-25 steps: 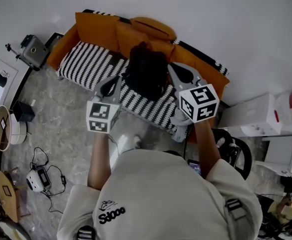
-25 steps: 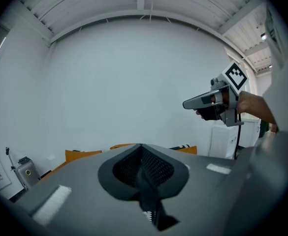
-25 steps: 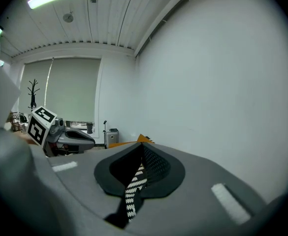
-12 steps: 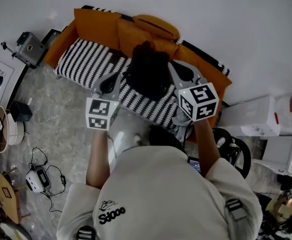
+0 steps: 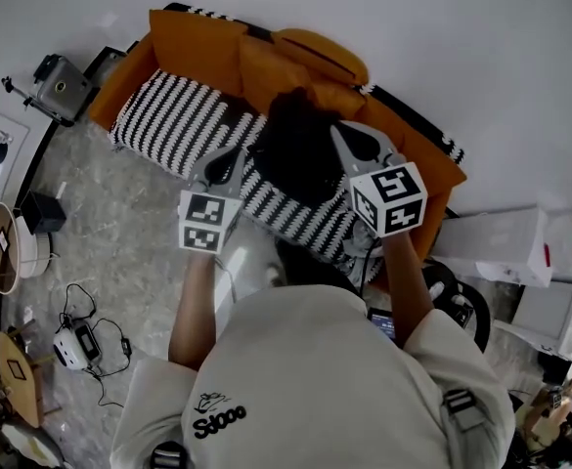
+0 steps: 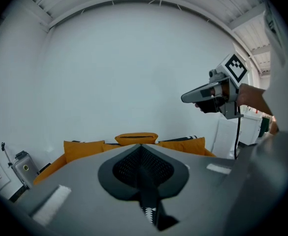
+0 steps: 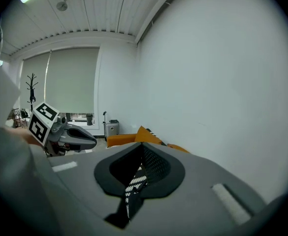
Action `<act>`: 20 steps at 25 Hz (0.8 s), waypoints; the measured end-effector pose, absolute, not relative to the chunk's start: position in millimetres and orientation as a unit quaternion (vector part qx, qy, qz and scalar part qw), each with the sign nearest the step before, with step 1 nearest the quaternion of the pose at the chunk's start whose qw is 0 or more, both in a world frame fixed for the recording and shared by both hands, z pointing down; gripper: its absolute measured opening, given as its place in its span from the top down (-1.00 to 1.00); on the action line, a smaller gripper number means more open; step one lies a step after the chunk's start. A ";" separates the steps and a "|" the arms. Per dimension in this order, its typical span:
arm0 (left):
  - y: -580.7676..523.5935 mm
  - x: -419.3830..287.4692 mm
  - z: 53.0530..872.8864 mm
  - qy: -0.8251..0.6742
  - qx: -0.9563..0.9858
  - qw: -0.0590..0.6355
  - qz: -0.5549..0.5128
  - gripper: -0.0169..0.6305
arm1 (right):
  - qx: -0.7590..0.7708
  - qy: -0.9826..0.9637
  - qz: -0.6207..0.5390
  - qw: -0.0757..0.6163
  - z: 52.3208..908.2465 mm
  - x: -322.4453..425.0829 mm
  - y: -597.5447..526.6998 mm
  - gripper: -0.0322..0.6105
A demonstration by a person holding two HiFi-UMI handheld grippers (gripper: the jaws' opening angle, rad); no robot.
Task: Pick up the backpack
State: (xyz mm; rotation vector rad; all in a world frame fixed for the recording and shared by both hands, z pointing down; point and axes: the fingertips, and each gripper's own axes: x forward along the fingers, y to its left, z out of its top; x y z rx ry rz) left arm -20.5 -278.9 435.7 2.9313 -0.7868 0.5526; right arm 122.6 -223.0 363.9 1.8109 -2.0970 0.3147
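**Left tongs (image 5: pixel 225 164) and right tongs (image 5: pixel 361 145) closed, backpack (image 5: pixel 297 154) between them**

Both your tongs are pinched together at the tips and hold nothing. The black backpack lies on the striped orange sofa (image 5: pixel 168 115), between the left tongs and right tongs and below them. Sofa stripes show through each tongs' slit.

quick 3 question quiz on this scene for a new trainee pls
1. True or false: the black backpack lies on the floor beside the orange sofa.
2. The left gripper has its jaws: A) wide apart, B) together with nothing gripped, C) clamped on a strap.
3. Fill in: in the head view the backpack sits ___ the left gripper and the right gripper.
Key: 1 false, it rests on the sofa's striped seat; 2 B; 3 between.
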 end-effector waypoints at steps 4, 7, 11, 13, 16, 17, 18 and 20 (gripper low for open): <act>-314.5 5.0 461.4 -0.248 0.947 0.037 0.201 0.91 | 0.631 -0.741 0.138 0.185 391.7 145.7 -260.9 0.89; -343.5 24.4 484.3 -0.248 0.944 0.045 0.214 0.91 | 0.620 -0.744 0.153 0.195 412.7 161.1 -290.0 0.89; -379.5 52.2 517.4 -0.234 0.942 0.064 0.233 0.77 | 0.605 -0.748 0.174 0.208 442.2 181.6 -326.6 0.77; -397.0 64.0 531.9 -0.231 0.940 0.073 0.240 0.76 | 0.602 -0.748 0.183 0.212 456.2 192.6 -344.2 0.76; -418.4 81.3 554.0 -0.222 0.939 0.088 0.250 0.70 | 0.597 -0.747 0.199 0.217 478.3 208.8 -367.5 0.70; -425.0 85.6 561.2 -0.218 0.938 0.092 0.253 0.67 | 0.595 -0.746 0.205 0.218 485.8 213.0 -374.6 0.68; -431.2 88.7 568.0 -0.217 0.937 0.096 0.255 0.66 | 0.592 -0.746 0.211 0.220 493.6 216.3 -381.0 0.66; -441.8 93.1 580.2 -0.217 0.937 0.102 0.254 0.65 | 0.584 -0.746 0.225 0.227 511.0 220.7 -391.3 0.62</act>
